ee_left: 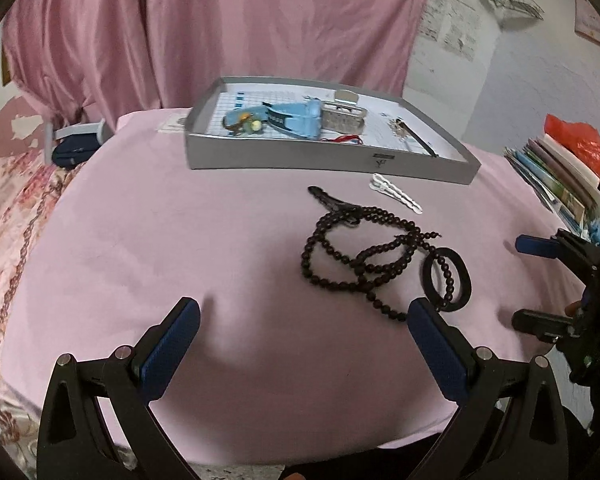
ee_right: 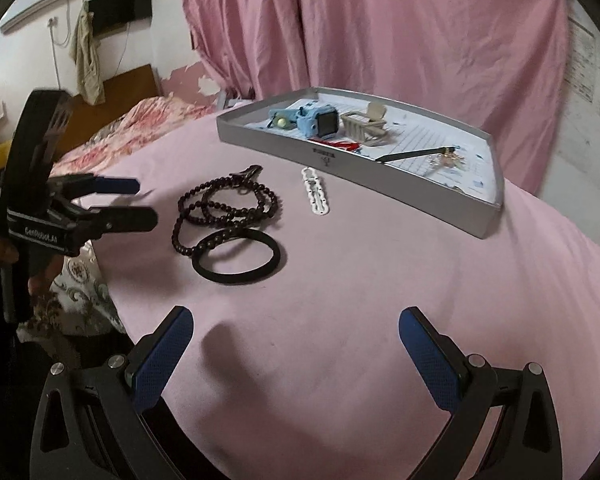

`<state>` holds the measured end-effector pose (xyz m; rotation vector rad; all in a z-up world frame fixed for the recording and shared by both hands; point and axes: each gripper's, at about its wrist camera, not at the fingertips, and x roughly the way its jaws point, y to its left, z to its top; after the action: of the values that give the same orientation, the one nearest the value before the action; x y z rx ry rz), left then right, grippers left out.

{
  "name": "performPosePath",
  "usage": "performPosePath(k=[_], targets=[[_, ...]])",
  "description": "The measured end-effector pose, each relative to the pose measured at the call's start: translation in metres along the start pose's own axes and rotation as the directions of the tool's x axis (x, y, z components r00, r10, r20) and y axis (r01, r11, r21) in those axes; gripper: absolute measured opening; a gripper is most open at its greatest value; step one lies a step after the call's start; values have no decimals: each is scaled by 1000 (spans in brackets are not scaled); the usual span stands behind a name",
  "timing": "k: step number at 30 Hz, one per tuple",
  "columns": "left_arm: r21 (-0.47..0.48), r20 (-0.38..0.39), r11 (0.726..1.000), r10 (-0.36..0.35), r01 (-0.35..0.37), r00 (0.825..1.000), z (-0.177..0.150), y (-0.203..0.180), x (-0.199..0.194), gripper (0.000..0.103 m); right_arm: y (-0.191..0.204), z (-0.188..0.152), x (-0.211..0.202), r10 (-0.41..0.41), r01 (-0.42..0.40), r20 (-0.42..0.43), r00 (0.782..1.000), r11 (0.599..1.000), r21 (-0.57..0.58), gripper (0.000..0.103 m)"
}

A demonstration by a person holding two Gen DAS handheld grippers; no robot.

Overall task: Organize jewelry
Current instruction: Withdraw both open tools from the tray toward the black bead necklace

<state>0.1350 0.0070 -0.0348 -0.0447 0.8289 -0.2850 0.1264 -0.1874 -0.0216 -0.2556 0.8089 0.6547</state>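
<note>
A black bead necklace [ee_left: 360, 248] [ee_right: 224, 204] lies coiled on the pink cloth, one end running through a black ring [ee_left: 448, 280] [ee_right: 236, 256]. A white hair clip [ee_left: 396, 196] [ee_right: 316, 190] and a black clip [ee_left: 328, 198] lie just in front of the grey tray [ee_left: 300, 156] [ee_right: 340, 160]. The tray holds a blue watch [ee_left: 296, 118] [ee_right: 318, 120], a beige claw clip [ee_right: 364, 124] and a black hair stick [ee_right: 416, 155]. My left gripper [ee_left: 304, 312] [ee_right: 144, 202] hovers open, left of the necklace. My right gripper [ee_right: 296, 316] [ee_left: 520, 282] hovers open near the ring, empty.
A stack of books [ee_left: 560, 176] with an orange bag [ee_left: 580, 140] stands at the table's right edge. A bed with a floral quilt [ee_left: 4, 220] [ee_right: 140, 120] lies to the left. A pink curtain [ee_left: 220, 20] hangs behind the tray.
</note>
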Motion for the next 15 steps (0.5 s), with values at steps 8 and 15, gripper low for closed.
performPosePath(k=[8,15], targets=[[78,-33,997,-10,13,999,17,-6,16,101,4,5,11,25,-27,-33,999,999,-45,98],[107,-37,994,-29,33,999,31,-5,31,90,12,14,26,69,-72,-59,996,996,-59,83]])
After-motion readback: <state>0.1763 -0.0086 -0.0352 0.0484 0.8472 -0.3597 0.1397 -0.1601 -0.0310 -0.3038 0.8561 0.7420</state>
